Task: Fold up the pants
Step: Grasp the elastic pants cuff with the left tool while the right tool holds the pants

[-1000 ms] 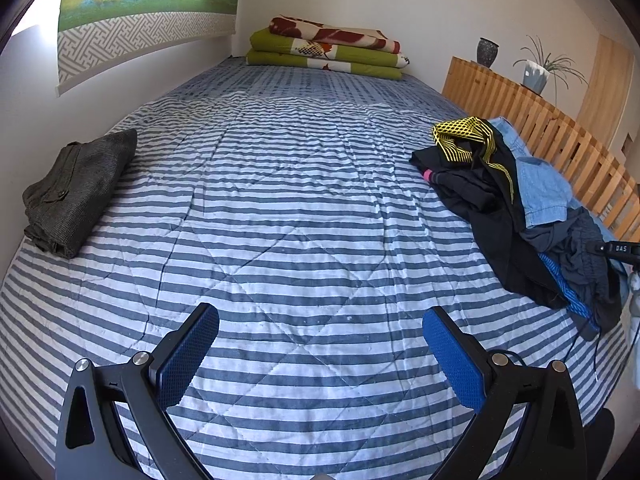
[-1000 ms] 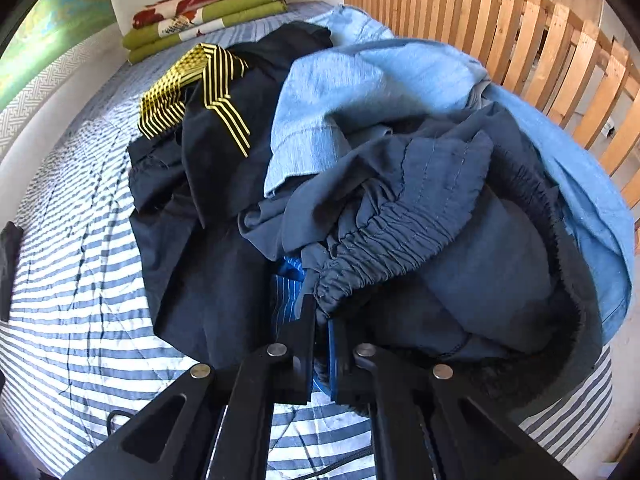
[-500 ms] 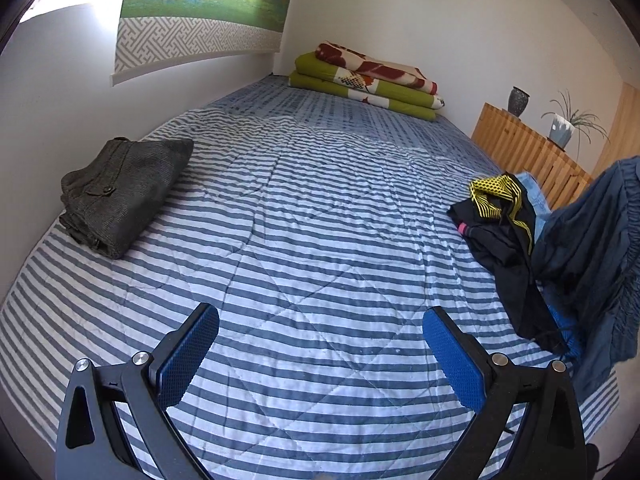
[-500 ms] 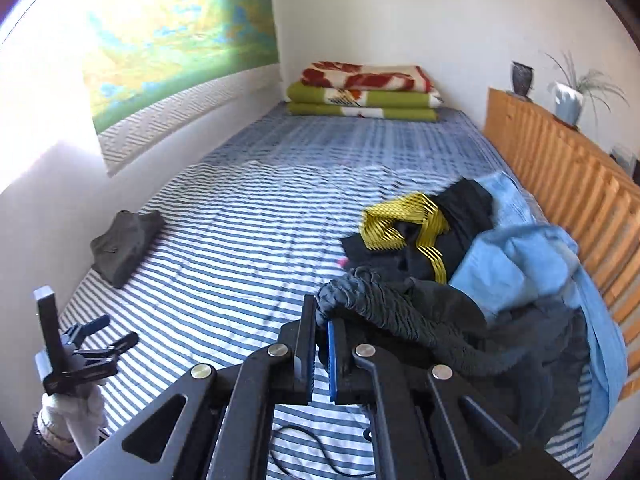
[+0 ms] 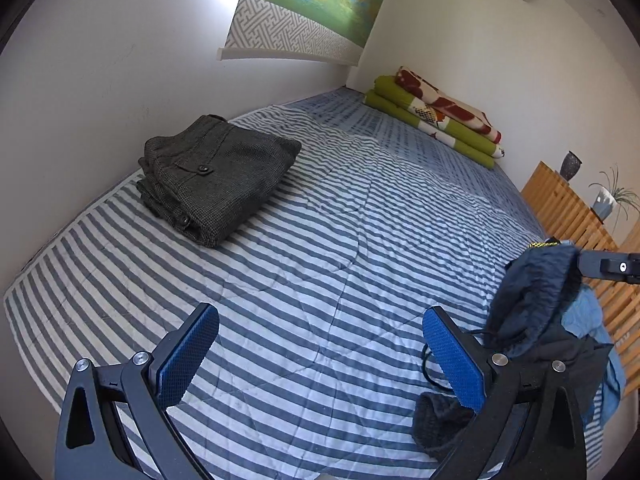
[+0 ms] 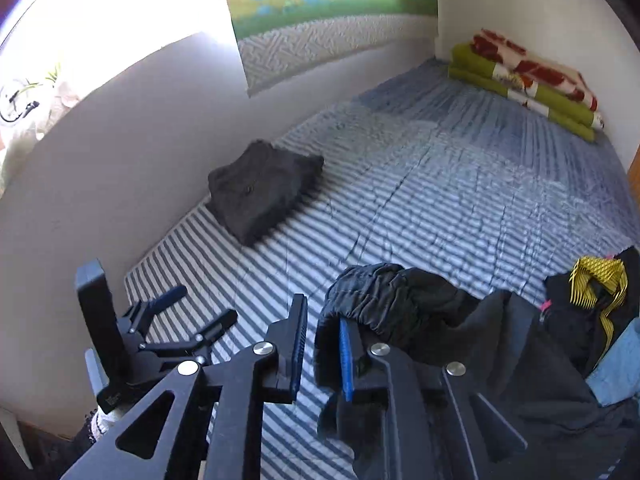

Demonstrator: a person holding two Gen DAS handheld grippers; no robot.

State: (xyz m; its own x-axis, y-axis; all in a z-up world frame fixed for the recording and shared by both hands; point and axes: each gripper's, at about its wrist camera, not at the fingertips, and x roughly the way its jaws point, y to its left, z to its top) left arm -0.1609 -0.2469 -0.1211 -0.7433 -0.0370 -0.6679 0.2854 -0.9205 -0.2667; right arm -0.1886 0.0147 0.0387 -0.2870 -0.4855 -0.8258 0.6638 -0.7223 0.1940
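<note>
A: Right wrist view: where are the dark pants (image 6: 404,300)?
B: Lower centre, draped over one finger of the right gripper (image 6: 322,350); its jaws are opening, pads no longer pinching.
A: And the left gripper (image 5: 320,356)?
B: Released wide over the striped bed (image 5: 340,220). Folded grey pants (image 5: 216,176) lie upper left.

No words, numbers or brand marks can be read anywhere. The wall hanging (image 5: 316,4) carries only a coloured picture and a grey maze-pattern border, and the folded blanket (image 5: 440,108) bears only a red and white pattern.
</note>
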